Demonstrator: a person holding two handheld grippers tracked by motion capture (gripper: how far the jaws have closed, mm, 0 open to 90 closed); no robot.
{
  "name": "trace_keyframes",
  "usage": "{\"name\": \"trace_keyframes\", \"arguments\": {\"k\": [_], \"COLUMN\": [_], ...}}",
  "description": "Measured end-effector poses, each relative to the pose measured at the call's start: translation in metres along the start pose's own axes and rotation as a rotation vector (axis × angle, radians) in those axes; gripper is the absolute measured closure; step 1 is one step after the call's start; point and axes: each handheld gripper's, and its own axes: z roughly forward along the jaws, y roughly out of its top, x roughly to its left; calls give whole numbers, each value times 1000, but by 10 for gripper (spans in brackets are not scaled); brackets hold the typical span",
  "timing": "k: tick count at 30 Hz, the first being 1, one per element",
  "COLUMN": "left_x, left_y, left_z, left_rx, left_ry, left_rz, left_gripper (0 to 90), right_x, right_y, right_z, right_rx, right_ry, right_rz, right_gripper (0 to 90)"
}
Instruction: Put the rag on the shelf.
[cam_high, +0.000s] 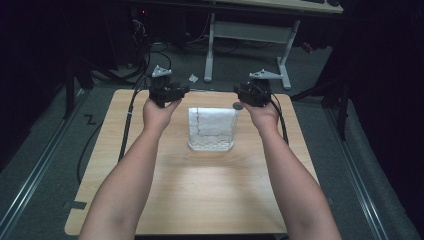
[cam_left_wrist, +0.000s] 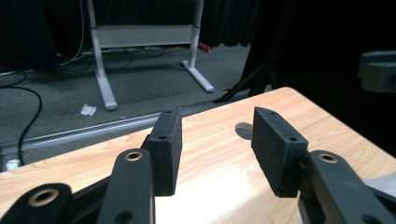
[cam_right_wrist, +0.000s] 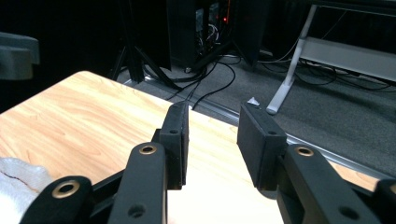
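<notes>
I hold my left gripper (cam_high: 169, 91) and right gripper (cam_high: 254, 93) above the worktop's (cam_high: 200, 195) far edge, jaws of both spread and empty. Between and just nearer me lies a folded white cloth (cam_high: 211, 129). It looks soft, light and limp; a corner or edge seems the best hold.
</notes>
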Motion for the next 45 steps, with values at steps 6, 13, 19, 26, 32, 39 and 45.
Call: {"name": "trace_keyframes", "arguments": {"k": [6, 13, 19, 26, 32, 39, 45], "left_x": [2, -7, -13, -19, -25, -31, -55], "left_y": [-14, -46, -70, -105, -141, -192, -220], "left_z": [-22, -56, -83, -109, -131, -133, -133], "left_rx": [-22, -20, -43, -32, 7, 116, 174], "left_ry": [17, 39, 24, -6, -54, -82, -111], "left_rz": [26, 119, 119, 109, 54, 13, 72], "left_gripper": [517, 510, 511, 500, 488, 475, 436], "right_x": [1, 4, 6, 12, 22, 39, 58], "right_y": [-15, -43, -66, -89, -115, -149, -185], "right_z": [-16, -47, -68, -89, -110, -121, -120], "right_rx": [-18, -16, 3, 11, -8, 21, 82], "right_ry": [-5, -5, -20, -35, -15, 21, 51], "right_rz": [-20, -48, -72, -80, -72, -66, -30], "right_gripper": [603, 572, 563, 538, 506, 467, 428]}}
